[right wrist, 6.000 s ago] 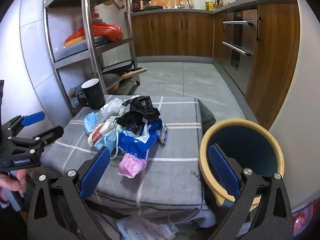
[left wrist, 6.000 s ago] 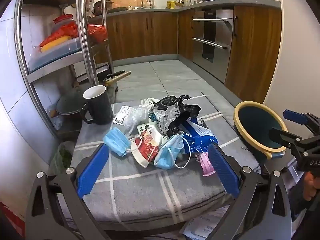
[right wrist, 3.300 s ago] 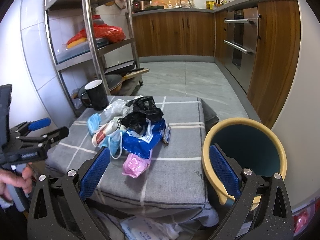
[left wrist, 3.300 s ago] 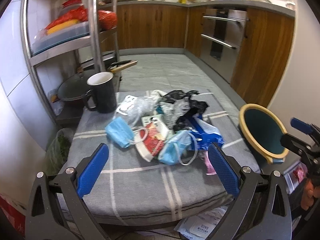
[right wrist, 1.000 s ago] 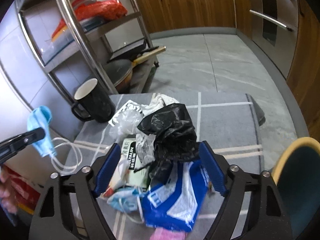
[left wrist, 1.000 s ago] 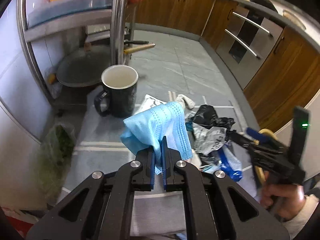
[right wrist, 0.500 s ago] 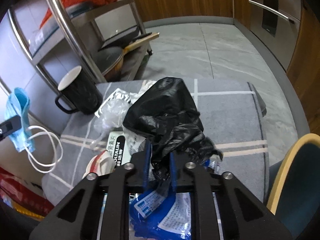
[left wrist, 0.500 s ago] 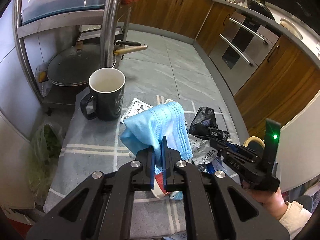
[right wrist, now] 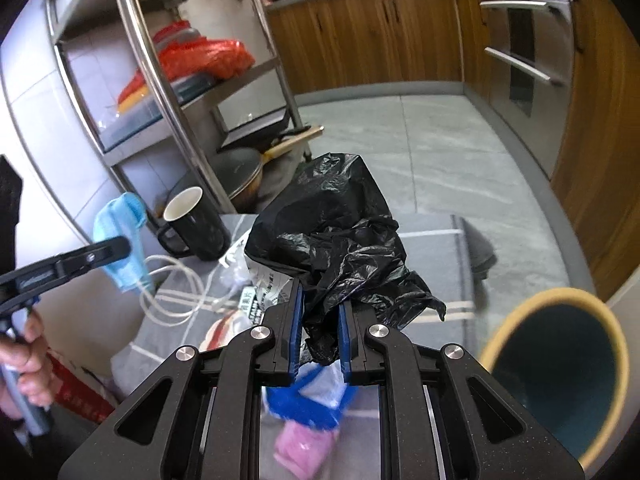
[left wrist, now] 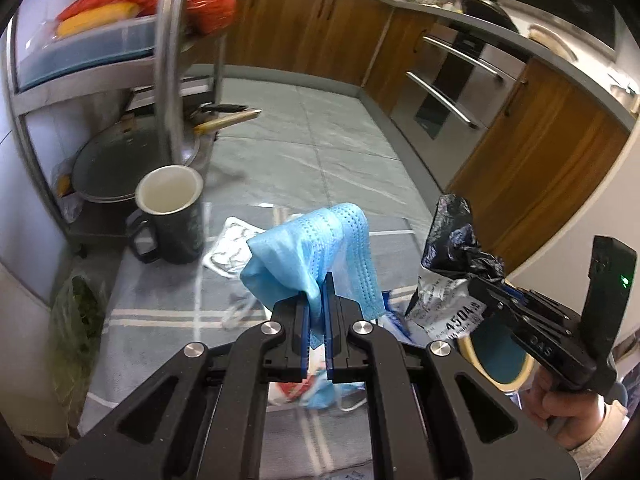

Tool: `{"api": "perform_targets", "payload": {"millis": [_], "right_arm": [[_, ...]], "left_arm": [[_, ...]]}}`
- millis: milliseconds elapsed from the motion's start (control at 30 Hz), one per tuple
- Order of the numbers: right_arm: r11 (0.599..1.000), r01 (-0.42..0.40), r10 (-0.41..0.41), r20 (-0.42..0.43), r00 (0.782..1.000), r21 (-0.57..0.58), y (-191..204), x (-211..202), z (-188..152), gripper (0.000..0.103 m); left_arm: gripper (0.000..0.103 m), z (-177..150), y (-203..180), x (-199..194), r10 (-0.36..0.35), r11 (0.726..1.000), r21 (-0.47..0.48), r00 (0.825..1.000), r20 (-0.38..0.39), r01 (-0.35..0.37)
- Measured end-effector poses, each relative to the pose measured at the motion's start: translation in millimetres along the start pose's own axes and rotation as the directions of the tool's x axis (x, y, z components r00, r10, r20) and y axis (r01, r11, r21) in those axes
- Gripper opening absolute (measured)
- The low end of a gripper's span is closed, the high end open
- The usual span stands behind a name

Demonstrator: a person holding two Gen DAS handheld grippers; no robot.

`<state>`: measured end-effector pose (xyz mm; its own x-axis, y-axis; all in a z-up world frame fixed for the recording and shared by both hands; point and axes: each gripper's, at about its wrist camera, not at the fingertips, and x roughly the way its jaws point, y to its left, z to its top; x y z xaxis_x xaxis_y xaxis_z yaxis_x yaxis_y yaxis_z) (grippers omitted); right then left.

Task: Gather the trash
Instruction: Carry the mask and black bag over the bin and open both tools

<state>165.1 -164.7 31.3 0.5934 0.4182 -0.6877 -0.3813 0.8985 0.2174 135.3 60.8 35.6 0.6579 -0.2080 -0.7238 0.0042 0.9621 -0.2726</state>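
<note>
The left gripper has its fingers pinched tight on a blue face mask, lifted above the grey checked tabletop, its white ear loops dangling. The right gripper is clamped on a black plastic bag, raised over the remaining wrappers near the tabletop's front edge. A dark mug stands at the far left corner; the yellow-rimmed bin sits just off the right edge

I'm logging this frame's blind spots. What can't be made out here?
- Bin: inside is dark and blurred in the right wrist view; contents unreadable.
- Trash under the black bag: hidden by it and the right tool.
- Pink packet: blurred, behind the tool.
- Mask ear loops: hidden in the left wrist view.
</note>
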Motion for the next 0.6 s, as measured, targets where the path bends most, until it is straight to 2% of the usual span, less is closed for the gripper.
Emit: {"api": "perform_targets", "payload": {"millis": [233, 600], "right_arm": [[0.997, 0.080, -0.080, 0.033, 0.996, -0.001, -29, -50, -29, 0.017], [0.981, 0.181, -0.184, 0.048, 0.982, 0.071, -90, -93, -69, 0.017]], "left_arm": [[0.004, -1, -51, 6, -0.060, 0.994, 0.087, 0.998, -0.012, 0.061], [0.004, -22, -142, 40, -0.152, 0.959, 0.229, 0.984, -0.091, 0.169]]}}
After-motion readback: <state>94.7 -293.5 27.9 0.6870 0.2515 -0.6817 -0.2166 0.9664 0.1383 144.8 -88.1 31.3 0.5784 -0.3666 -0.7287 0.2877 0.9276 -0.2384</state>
